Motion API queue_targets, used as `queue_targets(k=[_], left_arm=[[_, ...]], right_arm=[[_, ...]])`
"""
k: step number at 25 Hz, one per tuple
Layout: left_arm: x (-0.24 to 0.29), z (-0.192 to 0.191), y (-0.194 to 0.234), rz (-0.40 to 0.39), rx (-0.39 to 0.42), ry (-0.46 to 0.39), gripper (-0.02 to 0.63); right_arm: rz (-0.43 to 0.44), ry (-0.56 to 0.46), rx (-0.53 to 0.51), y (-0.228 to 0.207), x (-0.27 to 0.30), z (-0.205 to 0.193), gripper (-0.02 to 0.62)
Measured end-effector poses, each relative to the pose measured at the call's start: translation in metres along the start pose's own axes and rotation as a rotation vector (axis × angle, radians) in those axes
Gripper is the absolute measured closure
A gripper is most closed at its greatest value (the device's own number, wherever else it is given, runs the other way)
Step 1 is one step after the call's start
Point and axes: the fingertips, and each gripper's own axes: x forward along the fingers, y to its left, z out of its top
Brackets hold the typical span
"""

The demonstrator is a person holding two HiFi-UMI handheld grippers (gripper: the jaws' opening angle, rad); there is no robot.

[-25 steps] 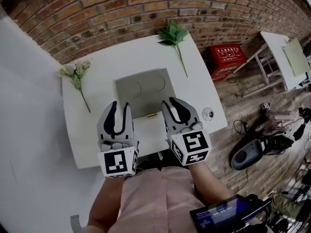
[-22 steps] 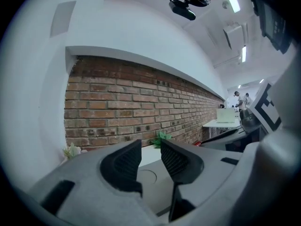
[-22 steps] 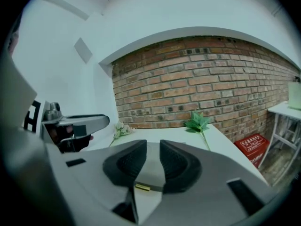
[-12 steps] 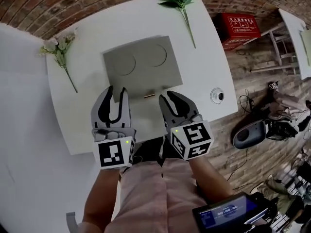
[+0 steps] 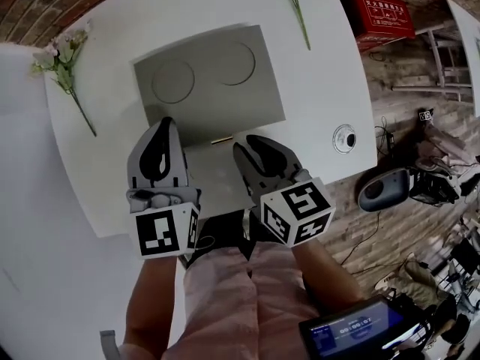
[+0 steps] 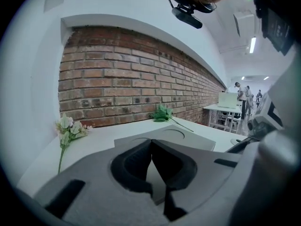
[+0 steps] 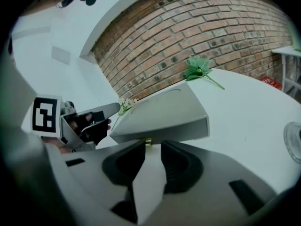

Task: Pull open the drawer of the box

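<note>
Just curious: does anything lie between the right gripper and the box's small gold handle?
No: the right gripper view shows only bare table between the right gripper and the handle; its jaws, just opened wider, hold nothing.

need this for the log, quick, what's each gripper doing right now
left gripper: shut, empty
right gripper: open, jaws just been opening, nothing between them

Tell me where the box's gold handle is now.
In the head view the handle sits on the box's near front edge, between the left gripper and the right gripper, just ahead of the latter.
</note>
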Motion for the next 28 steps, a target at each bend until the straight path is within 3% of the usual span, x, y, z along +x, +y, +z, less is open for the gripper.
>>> queue_targets(k=[5, 13, 25, 28], left_arm=[[0.004, -0.012, 0.001, -0.005, -0.016, 0.037, 0.598], [0.011, -0.022, 0.004, -0.024, -0.014, 0.105, 0.598], [0.012, -0.022, 0.004, -0.02, -0.028, 0.126, 0.597], [0.012, -0.023, 0.003, -0.025, -0.039, 0.14, 0.597]], right_arm=[[0.071, 0.058, 0.053, 0.004, 0.005, -0.005, 0.479], [0.195, 0.226, 0.238, 0.008, 0.019, -0.011, 0.442], [0.301, 0.351, 0.286, 0.025, 0.034, -0.013, 0.425], [0.313, 0.369, 0.325, 0.025, 0.036, -0.015, 0.456]])
